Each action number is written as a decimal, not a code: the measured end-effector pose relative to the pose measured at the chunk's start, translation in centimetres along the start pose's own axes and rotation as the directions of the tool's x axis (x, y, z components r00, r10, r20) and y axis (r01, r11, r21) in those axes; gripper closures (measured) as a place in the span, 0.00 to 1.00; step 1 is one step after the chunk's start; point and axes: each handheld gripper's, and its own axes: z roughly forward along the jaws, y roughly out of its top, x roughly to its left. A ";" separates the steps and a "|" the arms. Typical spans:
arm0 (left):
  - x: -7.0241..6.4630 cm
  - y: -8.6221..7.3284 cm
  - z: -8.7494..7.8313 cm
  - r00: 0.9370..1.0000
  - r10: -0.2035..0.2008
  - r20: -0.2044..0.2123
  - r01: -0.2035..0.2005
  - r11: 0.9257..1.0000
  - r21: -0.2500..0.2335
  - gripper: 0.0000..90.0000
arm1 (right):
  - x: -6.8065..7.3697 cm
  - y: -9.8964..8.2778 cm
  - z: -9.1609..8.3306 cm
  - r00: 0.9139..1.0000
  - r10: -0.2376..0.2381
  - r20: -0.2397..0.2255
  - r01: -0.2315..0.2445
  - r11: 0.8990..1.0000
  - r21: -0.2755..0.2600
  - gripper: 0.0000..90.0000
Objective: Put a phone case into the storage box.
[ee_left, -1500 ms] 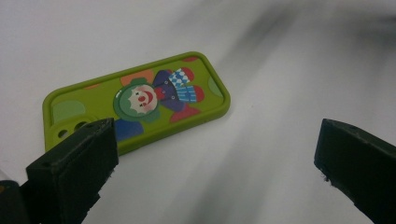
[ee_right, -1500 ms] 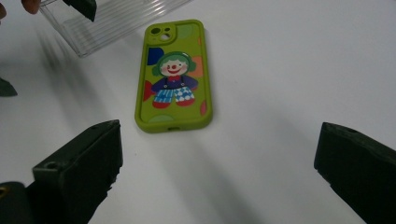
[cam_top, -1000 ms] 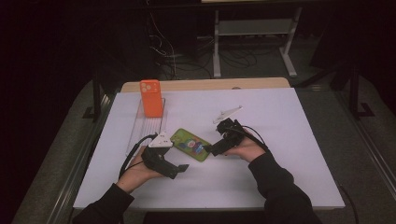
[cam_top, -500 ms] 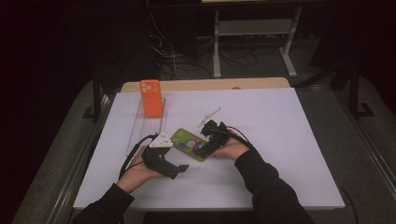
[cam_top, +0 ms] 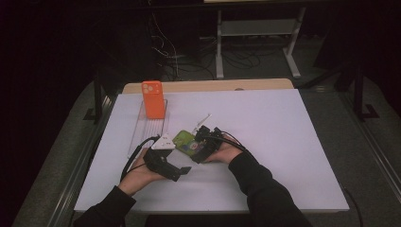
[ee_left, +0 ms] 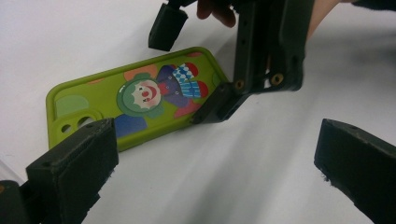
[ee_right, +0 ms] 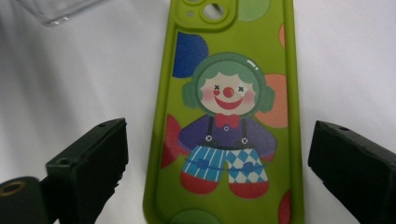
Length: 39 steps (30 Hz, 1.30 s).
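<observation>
Two grippers noted at the near middle of the white table (cam_top: 293, 142), both close to the green phone case (cam_top: 185, 142), taken here as the landmark. Case found lying flat on the table, printed side up, showing a clown figure with green hair, red nose and checked blue trousers; camera cut-outs at the end farthest from the right gripper (cam_top: 202, 147).

Right gripper seen straddling the case's near end: in the right gripper view, one jaw stood off each long edge of the case (ee_right: 229, 116), with bare table visible between pads and case. Jaws wide apart, having just closed in a little; case between them, not pressed. In the left gripper view, one right jaw tip appeared at the case's long edge; contact could not be told.

Left gripper (cam_top: 182, 171) held just beside the case, on its near left, jaws spread apart and nothing between them but table.

Orange phone case (cam_top: 153, 100) observed standing upright beyond the green case, well apart from it, in a clear plastic tray (cam_top: 142, 135). Tray's near end lay just left of the green case.
</observation>
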 end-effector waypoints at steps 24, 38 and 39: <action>-0.1 0.0 0.0 1.000 -0.014 0.001 0.014 1.000 -0.003 0.00 | 0.3 -0.1 0.7 1.000 -0.004 0.023 0.003 0.999 0.036 0.17; 0.2 1.2 -0.5 0.999 -0.009 0.053 0.010 1.000 -0.018 0.00 | -2.6 -1.7 -4.1 0.999 -0.035 0.027 0.035 0.999 -0.010 0.17; 0.2 1.4 -0.5 0.998 -0.008 0.055 0.009 1.000 -0.017 0.00 | -2.9 -2.0 -4.5 0.999 -0.035 0.021 0.036 0.999 -0.014 0.17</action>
